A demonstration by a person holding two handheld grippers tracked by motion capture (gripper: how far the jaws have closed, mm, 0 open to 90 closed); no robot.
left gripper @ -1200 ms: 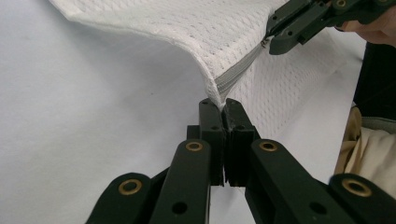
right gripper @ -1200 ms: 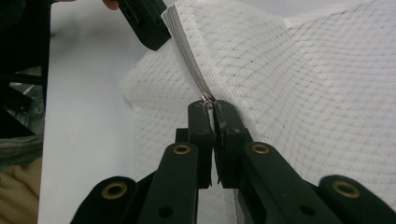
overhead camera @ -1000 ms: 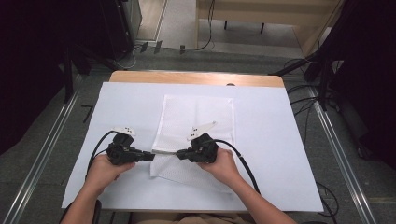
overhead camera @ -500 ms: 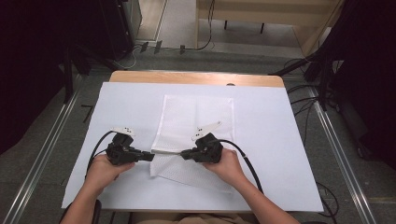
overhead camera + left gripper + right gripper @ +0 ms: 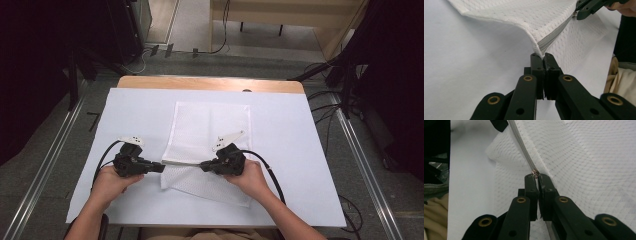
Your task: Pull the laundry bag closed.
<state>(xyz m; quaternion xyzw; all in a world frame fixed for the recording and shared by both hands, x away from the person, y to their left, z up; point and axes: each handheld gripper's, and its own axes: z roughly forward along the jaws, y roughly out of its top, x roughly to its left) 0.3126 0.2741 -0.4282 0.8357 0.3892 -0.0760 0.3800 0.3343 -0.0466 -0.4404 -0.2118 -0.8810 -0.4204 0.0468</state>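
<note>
Two-handed, tugged the zipper [image 5: 181, 162] of the white mesh bag [image 5: 210, 125] slightly farther along.
Kept left gripper [image 5: 161, 167] clamped on the zipper's end, right gripper [image 5: 202, 166] pinched on the slider [image 5: 535, 172], nudged rightward; left bag flat mid-table, probably nearer closed.

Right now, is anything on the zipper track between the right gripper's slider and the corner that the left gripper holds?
Nothing visible. The right gripper pinches the zipper slider, the left gripper clamps the mesh bag at its corner, and the zipper runs taut and bare between them, raised off the table.
</note>
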